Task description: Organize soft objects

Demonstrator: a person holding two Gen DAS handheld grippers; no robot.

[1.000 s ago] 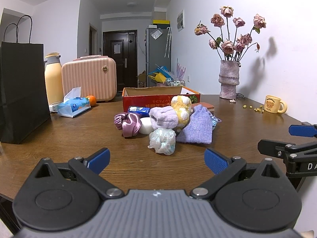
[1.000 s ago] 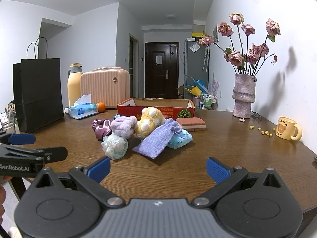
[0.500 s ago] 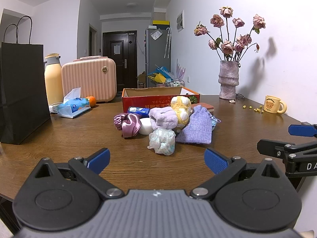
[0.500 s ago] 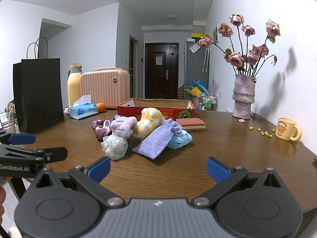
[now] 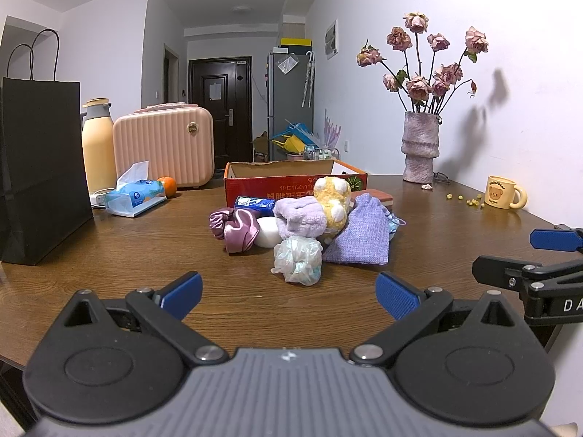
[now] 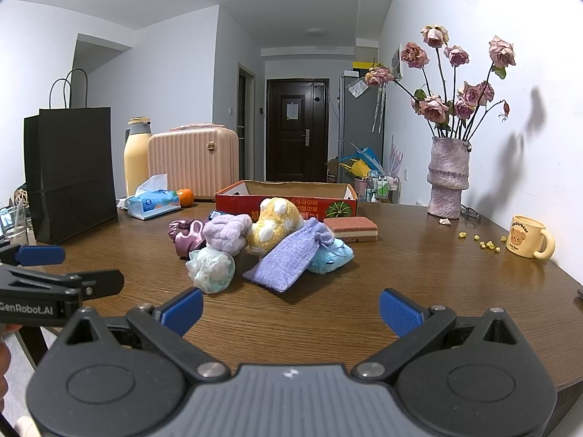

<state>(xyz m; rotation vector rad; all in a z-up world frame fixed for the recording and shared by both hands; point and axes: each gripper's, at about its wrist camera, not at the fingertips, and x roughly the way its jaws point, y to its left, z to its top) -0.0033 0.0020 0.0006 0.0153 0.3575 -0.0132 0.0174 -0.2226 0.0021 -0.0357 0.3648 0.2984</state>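
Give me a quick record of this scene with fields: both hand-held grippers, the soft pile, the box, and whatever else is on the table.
left hand-held gripper: open, empty, short of the pile
right hand-held gripper: open, empty
soft pile: mesh pouf nearest, lilac drawstring bag, yellow plush, purple scrunchie, blue plush
red cardboard box: behind the pile, none of those items in it
elsewhere on table: mug, vase, black paper bag
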